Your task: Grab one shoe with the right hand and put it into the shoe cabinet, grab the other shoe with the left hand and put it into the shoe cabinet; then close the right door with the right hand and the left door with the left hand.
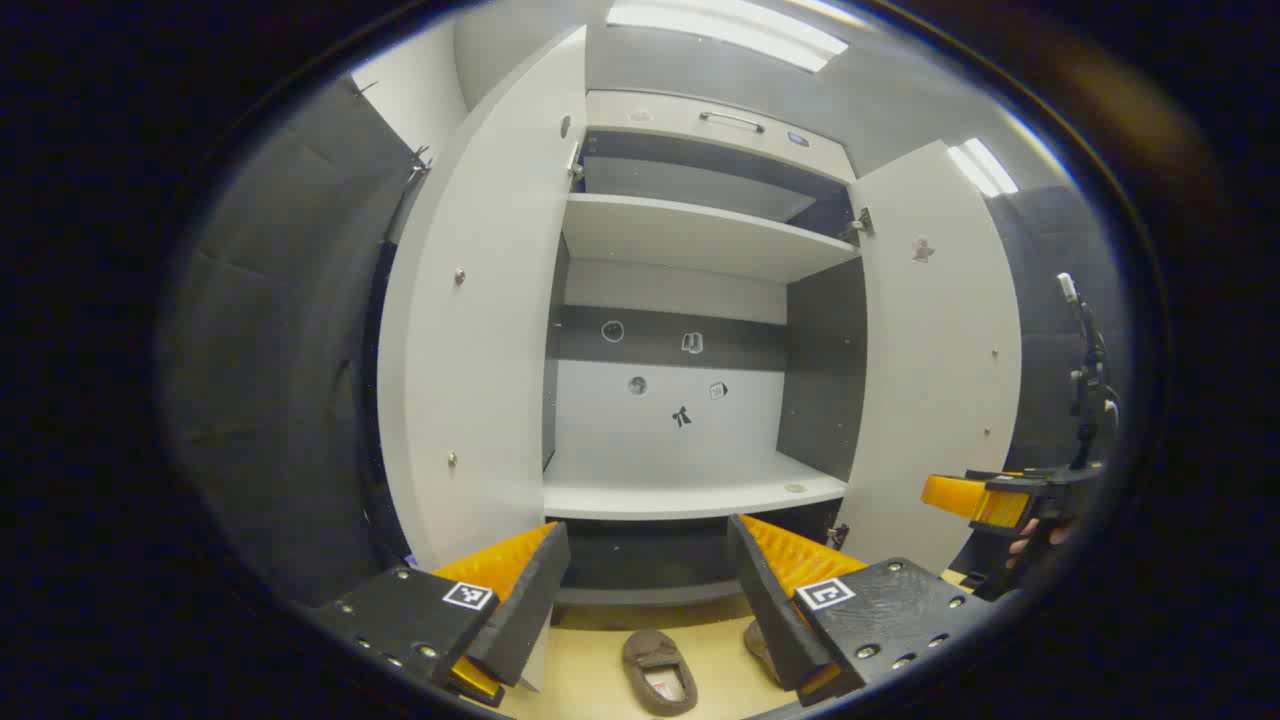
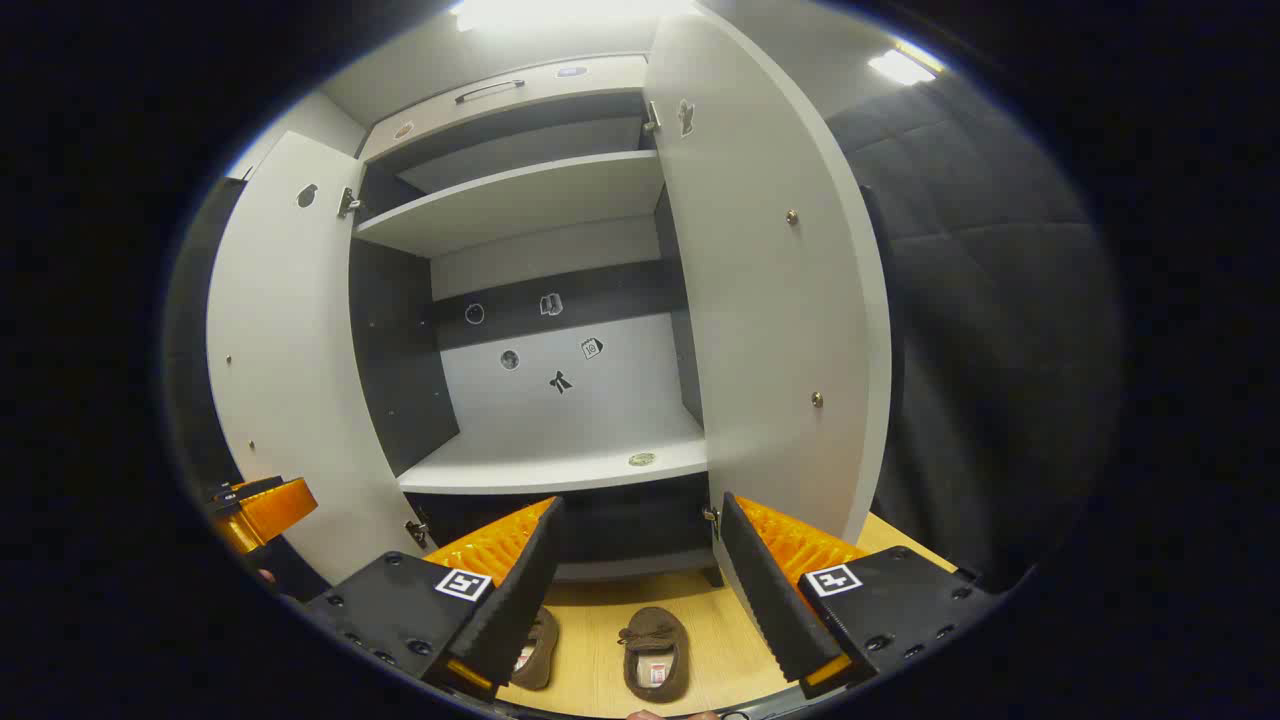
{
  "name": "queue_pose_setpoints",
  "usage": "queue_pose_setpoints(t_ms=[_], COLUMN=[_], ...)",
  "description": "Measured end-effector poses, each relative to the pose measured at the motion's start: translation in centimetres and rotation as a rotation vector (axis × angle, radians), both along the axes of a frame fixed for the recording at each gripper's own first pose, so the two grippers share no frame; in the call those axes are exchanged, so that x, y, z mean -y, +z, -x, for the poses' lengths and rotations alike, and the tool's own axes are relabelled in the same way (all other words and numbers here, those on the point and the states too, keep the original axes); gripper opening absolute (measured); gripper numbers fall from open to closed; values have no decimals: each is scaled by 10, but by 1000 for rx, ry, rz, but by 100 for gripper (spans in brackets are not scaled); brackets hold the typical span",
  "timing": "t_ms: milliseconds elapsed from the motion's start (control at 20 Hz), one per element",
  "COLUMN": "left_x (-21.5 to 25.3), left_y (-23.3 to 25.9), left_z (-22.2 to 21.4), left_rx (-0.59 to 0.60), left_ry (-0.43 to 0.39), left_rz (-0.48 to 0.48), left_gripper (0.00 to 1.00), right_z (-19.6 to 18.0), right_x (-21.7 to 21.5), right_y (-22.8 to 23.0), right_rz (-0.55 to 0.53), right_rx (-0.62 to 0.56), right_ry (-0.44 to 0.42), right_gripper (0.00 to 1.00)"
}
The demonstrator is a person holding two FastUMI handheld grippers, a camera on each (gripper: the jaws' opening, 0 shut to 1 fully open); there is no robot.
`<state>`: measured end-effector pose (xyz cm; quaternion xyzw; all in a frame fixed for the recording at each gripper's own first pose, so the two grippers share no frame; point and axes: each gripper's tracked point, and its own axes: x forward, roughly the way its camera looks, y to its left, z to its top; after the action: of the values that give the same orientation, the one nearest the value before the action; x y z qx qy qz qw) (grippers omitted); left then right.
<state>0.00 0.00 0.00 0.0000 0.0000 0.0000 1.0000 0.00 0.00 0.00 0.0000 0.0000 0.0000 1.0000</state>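
Note:
Two brown slipper shoes lie on the wooden floor before the open white shoe cabinet (image 1: 690, 485) (image 2: 560, 470). In the left gripper view one shoe (image 1: 660, 672) lies between the fingers' line and the other shoe (image 1: 758, 640) is half hidden behind a finger. In the right gripper view one shoe (image 2: 655, 652) lies in the gap and the other shoe (image 2: 538, 636) peeks out beside a finger. My left gripper (image 1: 648, 580) is open above them, holding nothing. My right gripper (image 2: 640, 570) is open too, empty. Both doors, left door (image 1: 470, 330) and right door (image 2: 780, 290), stand open.
The cabinet has a lower shelf, an upper shelf (image 1: 700, 235) and a top drawer with a handle (image 1: 730, 120). Dark padded booth walls (image 2: 990, 330) flank both sides. The other gripper and a hand show at the right edge (image 1: 1000, 500) in the left gripper view.

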Motion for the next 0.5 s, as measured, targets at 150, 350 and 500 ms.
queue_pose_setpoints(t_ms=[150,350,500], left_x=[1,1,-1], left_y=[0,-1,-2], left_z=[2,4,6], left_rx=[3,2,2], left_ry=[8,17,23], left_rz=[-18,-32,-34], left_gripper=[93,93,93], right_z=[-1,-3,-3], right_x=[-4,-9,-10], right_y=[2,5,7], right_rz=[16,26,31], right_rx=[3,3,8], right_ry=[18,38,41], right_gripper=[98,98,98])
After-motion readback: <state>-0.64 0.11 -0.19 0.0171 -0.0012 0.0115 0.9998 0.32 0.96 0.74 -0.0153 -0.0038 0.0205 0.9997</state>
